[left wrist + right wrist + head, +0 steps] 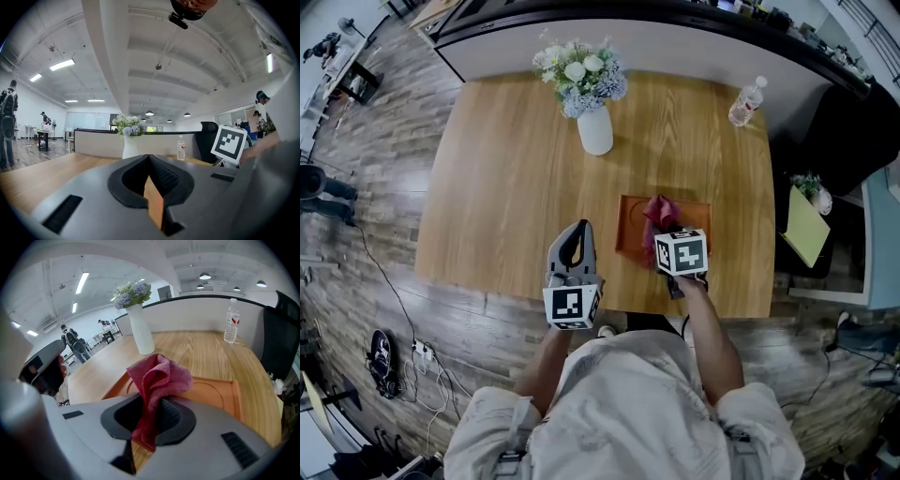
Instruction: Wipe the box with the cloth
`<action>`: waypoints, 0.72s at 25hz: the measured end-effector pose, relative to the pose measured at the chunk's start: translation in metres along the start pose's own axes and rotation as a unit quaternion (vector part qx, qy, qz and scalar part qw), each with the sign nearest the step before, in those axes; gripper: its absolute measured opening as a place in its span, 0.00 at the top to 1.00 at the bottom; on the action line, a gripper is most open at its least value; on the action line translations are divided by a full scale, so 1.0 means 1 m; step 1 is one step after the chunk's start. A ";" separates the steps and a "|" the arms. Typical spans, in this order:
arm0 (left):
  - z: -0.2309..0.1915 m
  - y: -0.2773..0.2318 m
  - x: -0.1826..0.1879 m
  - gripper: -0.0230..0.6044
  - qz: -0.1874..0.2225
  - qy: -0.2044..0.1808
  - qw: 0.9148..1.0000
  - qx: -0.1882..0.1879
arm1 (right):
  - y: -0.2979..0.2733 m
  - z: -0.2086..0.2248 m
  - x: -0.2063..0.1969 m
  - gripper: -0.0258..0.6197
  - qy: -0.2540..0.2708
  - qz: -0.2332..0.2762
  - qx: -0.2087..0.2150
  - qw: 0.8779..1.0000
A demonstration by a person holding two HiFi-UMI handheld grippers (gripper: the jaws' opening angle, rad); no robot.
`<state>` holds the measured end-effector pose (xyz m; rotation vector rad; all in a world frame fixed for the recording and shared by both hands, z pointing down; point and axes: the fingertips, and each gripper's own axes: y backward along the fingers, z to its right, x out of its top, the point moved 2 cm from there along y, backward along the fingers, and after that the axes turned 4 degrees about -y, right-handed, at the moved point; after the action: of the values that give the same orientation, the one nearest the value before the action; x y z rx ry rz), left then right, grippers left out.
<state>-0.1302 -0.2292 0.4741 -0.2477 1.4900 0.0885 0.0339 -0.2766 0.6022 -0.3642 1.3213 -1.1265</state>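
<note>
A shallow orange-brown box lies on the wooden table near its front edge, right of centre. My right gripper is shut on a crumpled red cloth, holding it over the box. In the right gripper view the red cloth bunches up out of the closed jaws above the box. My left gripper hovers at the table's front edge, left of the box, shut with nothing in it; the left gripper points level across the table.
A white vase of flowers stands at the back centre of the table, and a plastic water bottle at the back right corner. A dark office chair sits off the right side. People stand far off in the room.
</note>
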 end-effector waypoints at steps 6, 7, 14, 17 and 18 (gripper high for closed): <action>0.013 -0.011 0.003 0.95 0.003 -0.002 1.000 -0.020 | 0.010 0.017 -0.004 0.83 -0.018 0.004 -0.009 1.000; 0.015 -0.013 0.003 0.95 0.004 -0.002 1.000 -0.023 | 0.012 0.021 -0.004 0.83 -0.021 0.005 -0.011 1.000; 0.032 -0.028 0.004 0.95 0.005 0.000 0.999 -0.044 | 0.026 0.055 -0.010 0.83 -0.038 0.003 -0.040 0.998; 0.040 -0.035 0.005 0.95 0.006 0.001 0.999 -0.052 | 0.034 0.068 -0.012 0.83 -0.043 -0.001 -0.052 0.998; 0.042 -0.037 0.005 0.95 0.006 0.001 0.999 -0.054 | 0.035 0.072 -0.013 0.83 -0.044 -0.003 -0.053 0.998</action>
<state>-0.0810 -0.2567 0.4758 -0.3266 1.4904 0.1787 0.1150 -0.2760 0.6027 -0.4896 1.3055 -1.0364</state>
